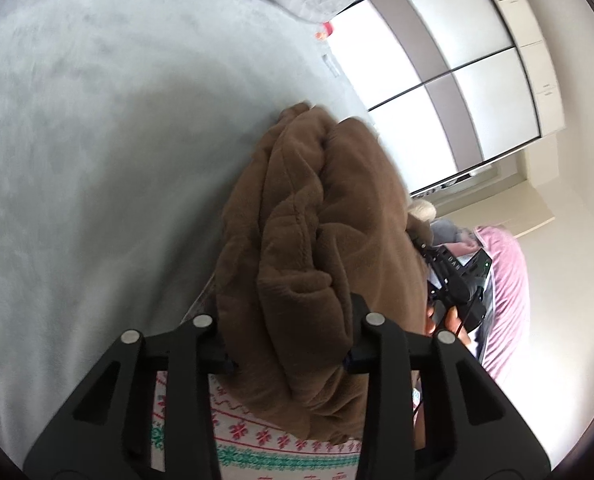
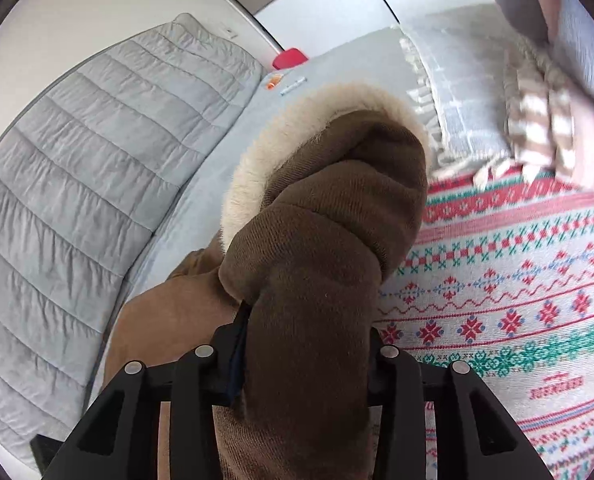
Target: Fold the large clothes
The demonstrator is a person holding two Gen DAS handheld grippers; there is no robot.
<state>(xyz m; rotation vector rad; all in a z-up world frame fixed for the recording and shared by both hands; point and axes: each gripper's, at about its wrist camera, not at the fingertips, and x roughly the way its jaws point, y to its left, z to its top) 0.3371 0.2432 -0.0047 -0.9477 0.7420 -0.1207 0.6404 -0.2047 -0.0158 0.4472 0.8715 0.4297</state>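
1. Grey bed cover (image 1: 97,160): the largest surface. It fills the left and far part of the left wrist view and carries the clothes.
2. Grey quilted blanket (image 2: 77,168): lies along the left side of the right wrist view, bordering the bed cover.
3. Patterned knit blanket (image 2: 517,300): white with red and green bands. It lies on the right in the right wrist view, beneath and beside the coat.
4. Brown coat (image 1: 317,240): the garment being folded. It is bunched into a thick wad, lifted off the bed, held at two points. A cream fur trim (image 2: 257,152) rims its far edge in the right wrist view.
5. Left gripper (image 1: 289,344): pointed forward over the bed, tilted. Its jaws are clamped on a thick fold of the coat, which fills the gap between the fingers.
6. Right gripper (image 2: 305,368): pointed towards the far end of the bed. Its jaws are likewise closed onto a roll of the coat. From the left wrist view it appears at the right, a black body partly hidden behind the coat, with the person's right hand (image 1: 453,320) around it.
7. Folded striped cloth (image 2: 537,128): far right, blurred.
8. Small red object (image 2: 289,58): at the far edge of the bed; nature not discernible.
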